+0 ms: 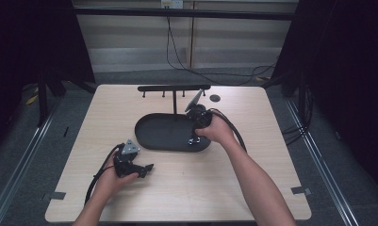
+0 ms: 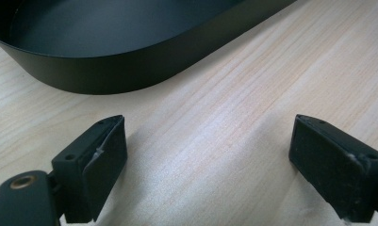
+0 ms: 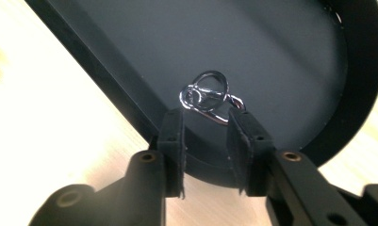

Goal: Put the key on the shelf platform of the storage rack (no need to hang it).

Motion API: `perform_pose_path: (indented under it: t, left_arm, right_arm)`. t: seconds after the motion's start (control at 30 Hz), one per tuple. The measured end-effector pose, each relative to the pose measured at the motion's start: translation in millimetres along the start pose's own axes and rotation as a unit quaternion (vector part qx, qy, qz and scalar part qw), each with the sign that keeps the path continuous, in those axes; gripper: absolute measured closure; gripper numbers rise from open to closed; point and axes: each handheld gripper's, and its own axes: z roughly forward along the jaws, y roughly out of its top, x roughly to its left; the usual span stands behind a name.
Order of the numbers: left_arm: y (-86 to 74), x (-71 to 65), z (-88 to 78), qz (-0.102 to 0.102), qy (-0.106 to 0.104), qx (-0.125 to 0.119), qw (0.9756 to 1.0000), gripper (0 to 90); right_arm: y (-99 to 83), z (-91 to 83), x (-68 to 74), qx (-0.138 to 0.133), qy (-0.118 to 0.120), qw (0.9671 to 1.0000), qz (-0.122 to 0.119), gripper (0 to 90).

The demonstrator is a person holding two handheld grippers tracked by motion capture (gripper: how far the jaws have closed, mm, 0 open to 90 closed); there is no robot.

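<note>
A small silver key ring with a clasp (image 3: pixel 208 96) lies on the floor of the black oval tray (image 3: pixel 271 56), close to its near rim. My right gripper (image 3: pixel 205 115) is tipped down over the tray's right end (image 1: pixel 194 136). Its jaws stand partly apart and the ring sits just past the fingertips, with no pad pressing on it. The ring shows as a faint glint (image 1: pixel 192 140) in the high view. My left gripper (image 1: pixel 146 169) rests low over the bare wood in front of the tray (image 2: pixel 106 70), its jaws (image 2: pixel 208 136) wide open and empty.
A black rack with short pegs (image 1: pixel 173 88) stands on the table behind the tray (image 1: pixel 163 132). A small dark disc (image 1: pixel 215 98) lies to the rack's right. Cables trail over the floor beyond the table's far edge.
</note>
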Motion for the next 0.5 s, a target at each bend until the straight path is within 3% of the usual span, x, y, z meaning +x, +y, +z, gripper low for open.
perform_pose_path:
  t: [0.37, 0.5]
  left_arm:
    - [0.0, 0.0, 0.0, 0.000, 0.000, 0.000, 1.0000, 11.6]
    - [-0.1, -0.2, 0.2, 0.000, 0.001, -0.001, 1.0000, 11.7]
  right_arm:
    - [-6.1, -10.2, 3.7, -0.004, -0.016, 0.9998, -0.013, 52.5]
    - [-9.2, -13.3, 6.1, -0.009, -0.012, 0.9997, -0.017, 48.1]
